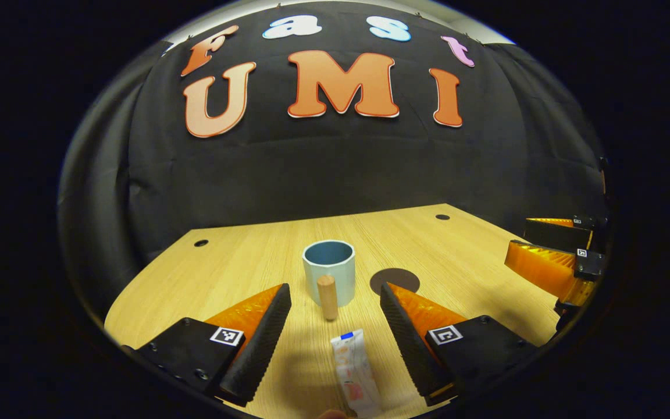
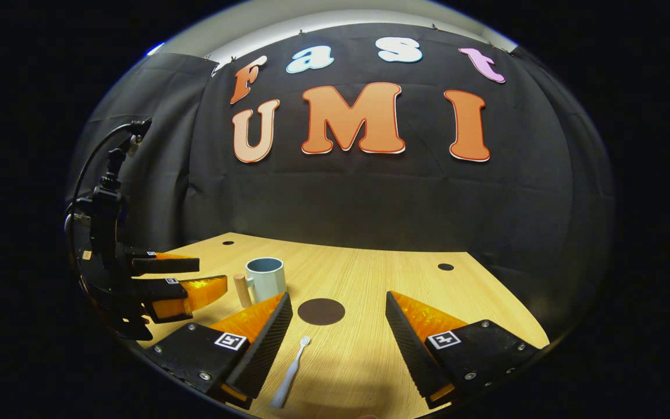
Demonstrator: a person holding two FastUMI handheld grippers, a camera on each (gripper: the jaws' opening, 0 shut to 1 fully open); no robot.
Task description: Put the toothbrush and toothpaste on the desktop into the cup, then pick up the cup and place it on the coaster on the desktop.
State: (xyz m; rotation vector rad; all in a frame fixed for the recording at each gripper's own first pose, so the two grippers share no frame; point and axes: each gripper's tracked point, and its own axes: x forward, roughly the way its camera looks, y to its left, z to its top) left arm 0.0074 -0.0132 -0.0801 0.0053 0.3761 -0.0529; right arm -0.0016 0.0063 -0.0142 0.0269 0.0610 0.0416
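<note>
A pale blue cup (image 1: 330,270) with a wooden handle stands upright mid-table; in the right gripper view the cup (image 2: 265,277) is at the left. The white toothpaste tube (image 1: 356,372) lies flat between the fingers of my open left gripper (image 1: 332,343), untouched. A dark round coaster (image 1: 394,280) lies right of the cup, also seen as the coaster (image 2: 321,311) ahead of my right gripper. The white toothbrush (image 2: 291,372) lies on the table between the fingers of my open right gripper (image 2: 338,346), nearer the left finger. My left gripper (image 2: 186,279) hovers left of the cup there.
The wooden table (image 1: 253,262) has small dark holes near its far corners. Its far edge meets the black cloth wall. My right gripper (image 1: 550,256) shows at the right rim of the left gripper view, above the table's right side.
</note>
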